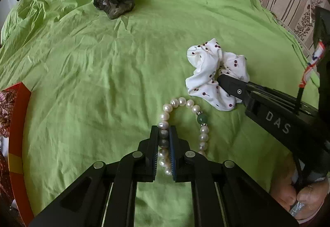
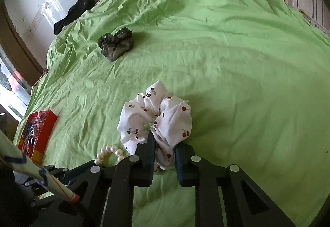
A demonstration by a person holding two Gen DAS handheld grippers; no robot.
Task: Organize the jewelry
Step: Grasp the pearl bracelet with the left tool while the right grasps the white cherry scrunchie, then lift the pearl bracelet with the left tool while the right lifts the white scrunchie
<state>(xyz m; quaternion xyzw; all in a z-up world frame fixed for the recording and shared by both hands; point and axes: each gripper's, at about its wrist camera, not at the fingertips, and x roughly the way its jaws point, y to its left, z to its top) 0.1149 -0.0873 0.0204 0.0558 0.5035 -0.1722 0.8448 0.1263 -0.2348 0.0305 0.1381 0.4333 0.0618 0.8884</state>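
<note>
A pearl bracelet (image 1: 181,101) with one green bead lies on the green bedsheet (image 1: 103,74). My left gripper (image 1: 164,130) is shut on its left strand, the pads pressing on the pearls. A white scrunchie with a cherry print (image 1: 203,74) lies just to the right of it. In the right wrist view my right gripper (image 2: 166,142) is shut on the near fold of this scrunchie (image 2: 171,121), and part of the bracelet (image 2: 111,149) shows at its left. The right gripper (image 1: 223,79) also reaches in from the right of the left wrist view.
A dark green scrunchie (image 1: 114,3) sits farther back on the sheet. An open red box (image 2: 39,134) holding several small items stands at the left edge. Black cloth (image 2: 76,12) lies at the far left corner. A person's hand (image 1: 288,196) holds the right gripper's handle.
</note>
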